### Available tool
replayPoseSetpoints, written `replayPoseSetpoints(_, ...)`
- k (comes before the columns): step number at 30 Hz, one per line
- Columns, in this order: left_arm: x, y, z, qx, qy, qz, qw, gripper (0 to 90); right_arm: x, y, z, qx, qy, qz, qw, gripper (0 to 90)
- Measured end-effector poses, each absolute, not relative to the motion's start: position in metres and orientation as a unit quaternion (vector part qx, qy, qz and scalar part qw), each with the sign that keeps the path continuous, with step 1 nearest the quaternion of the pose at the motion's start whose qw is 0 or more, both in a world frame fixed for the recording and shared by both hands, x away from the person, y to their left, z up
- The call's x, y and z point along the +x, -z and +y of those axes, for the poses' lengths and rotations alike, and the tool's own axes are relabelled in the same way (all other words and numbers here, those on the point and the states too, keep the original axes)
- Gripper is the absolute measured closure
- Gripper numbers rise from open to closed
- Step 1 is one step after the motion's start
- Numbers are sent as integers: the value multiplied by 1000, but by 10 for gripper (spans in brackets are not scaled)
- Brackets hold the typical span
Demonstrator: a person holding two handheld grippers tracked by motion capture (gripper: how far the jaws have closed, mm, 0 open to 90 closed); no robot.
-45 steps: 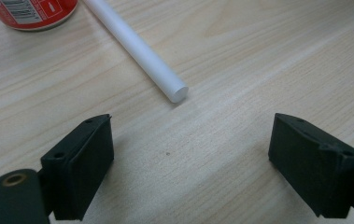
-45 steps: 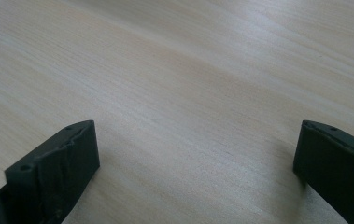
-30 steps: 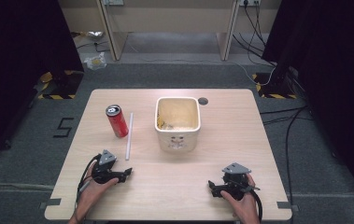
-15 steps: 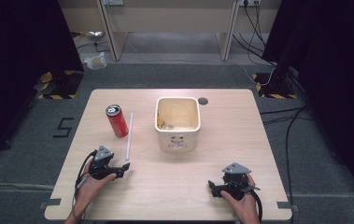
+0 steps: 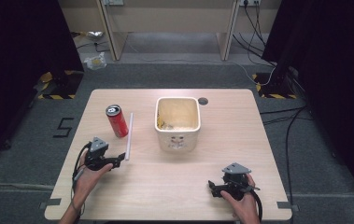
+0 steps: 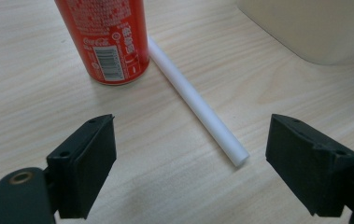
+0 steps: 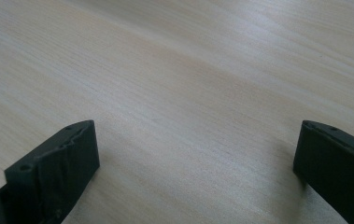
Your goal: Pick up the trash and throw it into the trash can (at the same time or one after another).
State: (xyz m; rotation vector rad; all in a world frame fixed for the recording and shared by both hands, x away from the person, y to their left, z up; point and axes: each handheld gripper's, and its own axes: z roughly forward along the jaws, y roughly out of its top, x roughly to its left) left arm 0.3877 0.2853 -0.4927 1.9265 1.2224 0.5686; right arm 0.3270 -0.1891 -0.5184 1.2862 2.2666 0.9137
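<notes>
Nearest, the right gripper [image 5: 215, 188] rests on the counter [image 5: 174, 196] with jaws wide apart over bare wood, idle as before. Farther up, the left gripper [image 5: 117, 160] has moved forward over the last second; its jaws are spread and now frame the near end of the white straw [image 6: 198, 106], untouched. Beyond lie the red can [image 6: 107, 39] and the cream tub [image 5: 177, 122]. A pickup of the straw looks imminent.

High view looks down from six o'clock; left gripper view, close, shares its white tube [image 6: 198, 107] at ten o'clock.
</notes>
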Motion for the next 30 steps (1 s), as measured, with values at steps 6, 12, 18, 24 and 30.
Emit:
replayPoseSetpoints(6,398,486,286,751,-234,481,387,155,327,518,-189,458,-325,806,189,4)
replayPoseSetpoints(12,411,481,288,744,-241,487,389,156,327,518,-189,457,-325,806,189,4)
replayPoseSetpoints(18,418,483,292,738,-238,498,388,156,327,518,-189,457,-324,806,189,4)
replayPoseSetpoints(24,424,483,293,736,-239,502,386,157,327,518,-189,457,-324,806,189,4)
replayPoseSetpoints(30,432,479,291,732,-241,504,390,157,327,518,-189,456,-324,807,189,4)
